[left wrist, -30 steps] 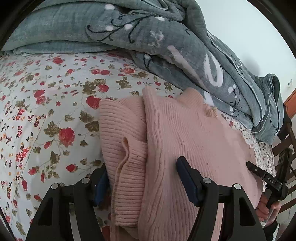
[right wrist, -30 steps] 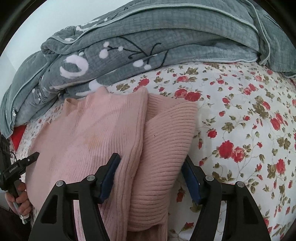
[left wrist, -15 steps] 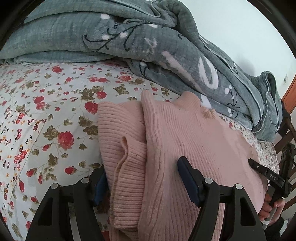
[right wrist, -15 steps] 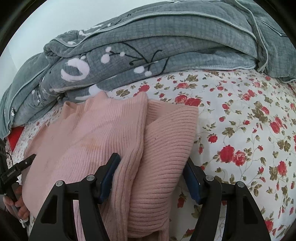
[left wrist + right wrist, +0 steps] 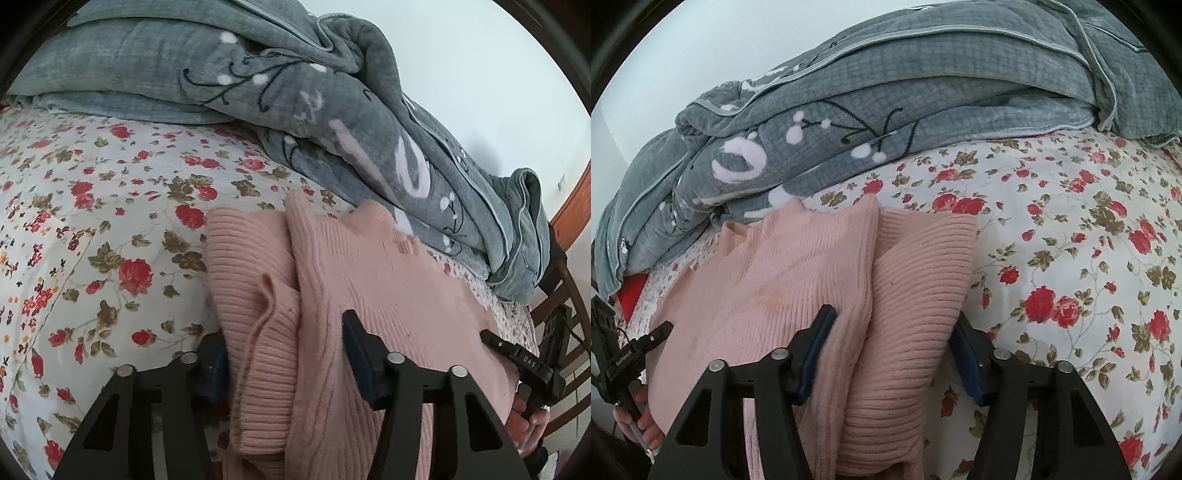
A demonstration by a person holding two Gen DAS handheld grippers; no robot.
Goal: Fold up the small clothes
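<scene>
A pink sweater (image 5: 369, 288) lies on a bed with a flowered sheet (image 5: 92, 229), and a big grey blanket (image 5: 258, 92) is piled along the far side of the bed, just past the top of the sweater. The sweater is ribbed and soft, and one sleeve is folded in along each long side. The left tongs (image 5: 284, 354) sit at the near left side of the sweater. Their jaws have just been closing, and the folded sleeve with its cuff is bunched up between them. The left pad is tucked under the edge of the cloth and the right pad (image 5: 356, 347) rests on top of the sweater, but it is hard to tell if they squeeze it tight yet. The right tongs (image 5: 890, 350) sit at the near right side of the sweater (image 5: 798, 280). Their jaws have just been closing too, with the other folded sleeve and the sweater's edge between them. The left pad (image 5: 818, 343) presses into the pink cloth, and the right pad is at the outer edge, down by the sheet (image 5: 1089, 258). In each view the other tool shows at the far edge of the sweater, with a person's hand (image 5: 642, 421) wrapped around its handle.
</scene>
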